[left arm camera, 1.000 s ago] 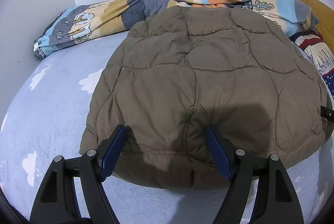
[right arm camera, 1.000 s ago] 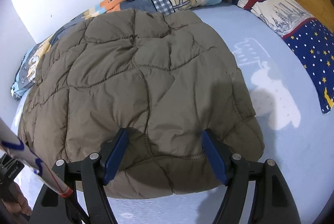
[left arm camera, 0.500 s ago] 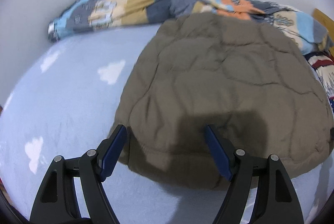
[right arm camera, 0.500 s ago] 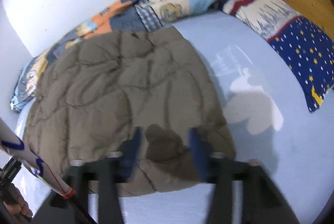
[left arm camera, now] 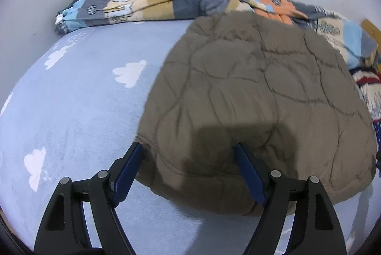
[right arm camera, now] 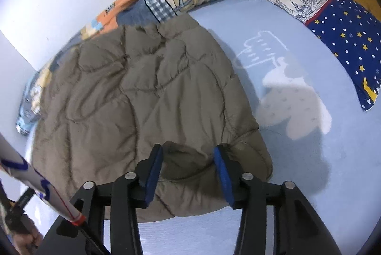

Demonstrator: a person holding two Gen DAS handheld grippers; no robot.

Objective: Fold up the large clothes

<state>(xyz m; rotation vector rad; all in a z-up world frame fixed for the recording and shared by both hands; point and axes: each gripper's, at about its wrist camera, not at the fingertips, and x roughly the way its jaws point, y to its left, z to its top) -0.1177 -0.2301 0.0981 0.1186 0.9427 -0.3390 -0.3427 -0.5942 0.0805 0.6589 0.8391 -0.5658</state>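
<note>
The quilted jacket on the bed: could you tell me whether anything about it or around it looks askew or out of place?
Nothing looks damaged or spilled. The brown quilted jacket lies folded but puffy on the blue sheet, its near edge bulging unevenly. Its far edge rides up onto the rumpled patchwork blanket bunched along the wall, so it isn't lying fully flat.

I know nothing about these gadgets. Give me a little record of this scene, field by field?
garment: brown quilted jacket, lying folded on the bed
surface: light blue sheet with white cloud prints
behind: patchwork blanket bunched along the wall
beside: starry blue pillow on the far right
left gripper: fingers wide apart over the jacket's near left corner, gripping nothing
right gripper: fingers just reopening, a bulge of the jacket's near hem between them
</note>
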